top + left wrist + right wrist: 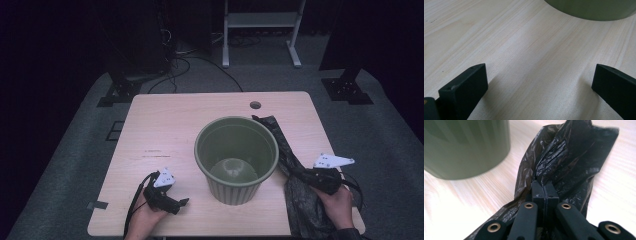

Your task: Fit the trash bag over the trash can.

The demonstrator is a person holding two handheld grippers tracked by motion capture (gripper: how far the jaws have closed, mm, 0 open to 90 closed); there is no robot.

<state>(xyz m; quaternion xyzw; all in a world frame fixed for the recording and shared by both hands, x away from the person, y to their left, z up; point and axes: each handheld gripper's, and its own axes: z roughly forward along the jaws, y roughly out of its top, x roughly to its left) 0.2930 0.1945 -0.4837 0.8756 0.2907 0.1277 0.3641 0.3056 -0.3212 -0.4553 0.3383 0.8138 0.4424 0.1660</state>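
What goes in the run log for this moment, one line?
left hand-held gripper: open, low over table | right hand-held gripper: shut on black bag | green bin: upright, empty, bag beside it

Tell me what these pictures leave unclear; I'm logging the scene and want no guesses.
- Black bag: its near end runs off the high view's bottom edge, under the right hand.
- Right gripper: its jaws meet at the bag, but the right gripper view does not show how much plastic they pinch.
- Green bin: the left gripper view's top edge cuts it off above the base.
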